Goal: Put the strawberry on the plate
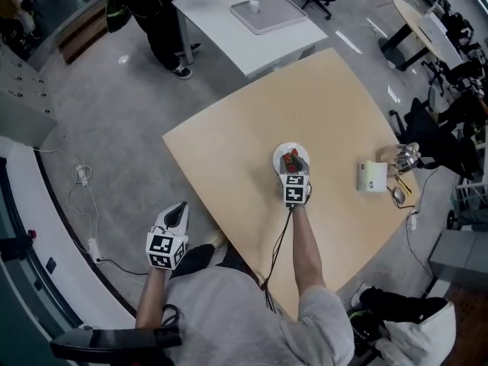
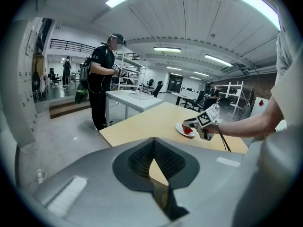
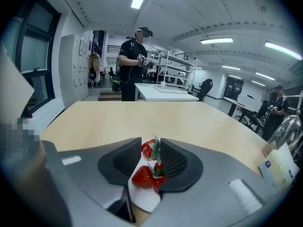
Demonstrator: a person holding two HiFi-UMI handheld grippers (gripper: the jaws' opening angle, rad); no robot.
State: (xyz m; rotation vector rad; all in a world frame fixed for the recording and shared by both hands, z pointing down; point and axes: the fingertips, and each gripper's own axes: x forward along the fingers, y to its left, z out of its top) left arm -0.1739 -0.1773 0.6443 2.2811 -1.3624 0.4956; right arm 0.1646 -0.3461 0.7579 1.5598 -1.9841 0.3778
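Observation:
A small white plate [image 1: 280,153] lies mid-way across the tan table [image 1: 229,151]. My right gripper [image 1: 293,168] hovers just over it, shut on a red strawberry [image 3: 147,149] with a green leaf pinched between the pads. Under the jaws, two more strawberries [image 3: 142,176] rest on the plate [image 3: 147,198]. The left gripper view shows the same plate [image 2: 180,129], a red strawberry [image 2: 188,131] and the right gripper [image 2: 191,125] from the side. My left gripper [image 1: 177,209] hangs off the table's left edge over the floor; its jaws [image 2: 154,143] are shut and hold nothing.
A white box [image 1: 372,176] and a shiny glass object [image 1: 406,155] stand near the table's right edge. Beyond is a white table with a tray [image 1: 267,12], and a person [image 1: 156,6] stands beside it. Cables [image 1: 84,204] lie on the floor at left.

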